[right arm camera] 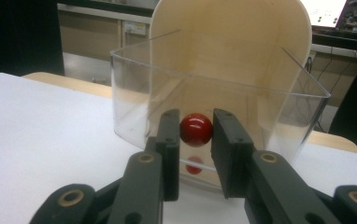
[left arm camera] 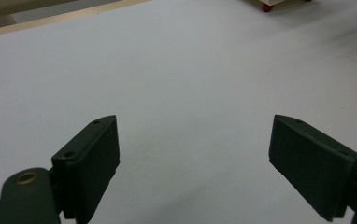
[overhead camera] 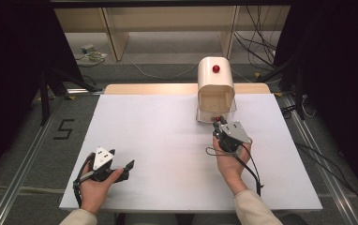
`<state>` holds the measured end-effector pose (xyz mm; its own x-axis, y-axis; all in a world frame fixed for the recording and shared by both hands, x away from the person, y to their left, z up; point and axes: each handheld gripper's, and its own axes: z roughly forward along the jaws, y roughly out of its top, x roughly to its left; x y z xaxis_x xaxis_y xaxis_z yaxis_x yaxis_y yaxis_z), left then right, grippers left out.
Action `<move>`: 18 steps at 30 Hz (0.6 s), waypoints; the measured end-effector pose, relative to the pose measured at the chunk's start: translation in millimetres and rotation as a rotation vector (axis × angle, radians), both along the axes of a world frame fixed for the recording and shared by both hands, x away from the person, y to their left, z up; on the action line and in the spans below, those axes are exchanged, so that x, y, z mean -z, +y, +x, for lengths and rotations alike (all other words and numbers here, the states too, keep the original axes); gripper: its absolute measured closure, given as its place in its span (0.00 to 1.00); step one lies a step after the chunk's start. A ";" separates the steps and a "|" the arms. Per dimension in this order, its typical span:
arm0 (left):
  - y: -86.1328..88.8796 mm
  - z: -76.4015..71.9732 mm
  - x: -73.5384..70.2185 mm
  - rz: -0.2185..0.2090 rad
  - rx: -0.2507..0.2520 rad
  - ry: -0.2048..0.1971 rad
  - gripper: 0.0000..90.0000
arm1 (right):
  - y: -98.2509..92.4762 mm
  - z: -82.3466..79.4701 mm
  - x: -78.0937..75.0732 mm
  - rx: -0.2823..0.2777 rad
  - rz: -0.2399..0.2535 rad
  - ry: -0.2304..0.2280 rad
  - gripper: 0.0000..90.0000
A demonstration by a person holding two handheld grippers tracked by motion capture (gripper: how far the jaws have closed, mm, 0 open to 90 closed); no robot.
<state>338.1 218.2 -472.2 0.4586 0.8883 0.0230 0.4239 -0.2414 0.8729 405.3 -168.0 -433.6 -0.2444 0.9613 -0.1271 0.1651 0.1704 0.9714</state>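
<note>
Nearest the person, the left tool [overhead camera: 121, 169] rests low over the front left of the white table [overhead camera: 158, 140], its jaws spread wide with nothing but bare tabletop between them. Farther in on the right side, the right tool [overhead camera: 220, 123] has its jaws pinching a small red knob [right arm camera: 196, 129], which appears to sit on the front wall of a clear plastic drawer [right arm camera: 134, 93]. That drawer stands pulled out from a cream wooden box [overhead camera: 215, 84] at the table's far edge, whose top bears a second red knob [overhead camera: 216, 68].
</note>
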 end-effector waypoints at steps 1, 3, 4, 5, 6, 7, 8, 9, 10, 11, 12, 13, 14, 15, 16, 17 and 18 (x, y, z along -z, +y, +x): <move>0.0 0.0 -0.1 0.001 0.001 0.000 0.18 | -0.1 0.0 0.0 -0.001 -0.001 0.001 0.82; -0.1 -0.1 0.0 0.001 0.001 0.000 0.18 | -0.4 0.0 -0.1 -0.003 -0.004 0.002 0.82; -0.1 -0.1 0.0 0.001 0.000 0.000 0.18 | -0.6 0.0 -0.2 -0.004 -0.006 0.003 0.82; -0.1 -0.1 0.0 0.001 0.000 0.000 0.18 | -0.8 0.0 -0.2 -0.004 -0.008 0.005 0.82; -0.1 -0.1 -0.1 0.001 0.000 0.000 0.18 | -1.0 0.0 -0.2 -0.005 -0.006 0.007 0.82; 0.0 -0.1 0.0 0.001 0.000 0.000 0.18 | -1.2 0.2 -0.2 -0.007 -0.007 0.008 0.82; -0.1 0.0 0.0 0.001 0.000 0.000 0.18 | -1.3 0.3 -0.3 -0.008 -0.010 0.010 0.81; -0.1 0.0 0.0 0.001 0.000 0.000 0.18 | -1.7 0.2 -0.4 -0.008 -0.011 0.014 0.81; -0.2 0.0 0.0 0.000 0.000 0.000 0.18 | -2.1 0.2 -0.5 -0.010 -0.011 0.017 0.81; -0.2 0.0 0.0 0.000 0.000 -0.001 0.18 | -2.3 0.2 -0.6 -0.012 -0.012 0.021 0.81; -0.2 0.0 0.0 0.000 -0.001 0.000 0.18 | -2.6 0.2 -0.6 -0.014 -0.012 0.023 0.80; -0.2 0.0 0.0 0.000 0.000 -0.001 0.18 | -3.2 0.2 -0.7 -0.016 -0.015 0.028 0.79; -0.3 0.0 0.1 0.000 -0.001 -0.001 0.18 | -3.8 0.2 -0.7 -0.018 -0.015 0.034 0.78; -0.4 0.0 0.1 0.000 0.000 0.000 0.18 | -4.6 0.4 -0.7 -0.020 -0.017 0.038 0.78; -0.5 0.0 0.2 0.000 0.000 -0.001 0.18 | -5.3 0.6 -1.0 -0.025 -0.018 0.045 0.77; -0.6 0.0 0.1 0.000 0.000 -0.002 0.18 | -6.0 0.7 -1.4 -0.031 -0.015 0.053 0.75; -0.8 0.0 0.1 -0.001 0.001 -0.003 0.18 | -7.1 1.0 -1.8 -0.035 -0.015 0.057 0.74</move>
<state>338.0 217.4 -472.3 0.4591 0.8881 0.0234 0.4212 -0.2408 0.8744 406.3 -175.0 -431.9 -0.2848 0.9502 -0.1266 0.2141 0.1918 0.9578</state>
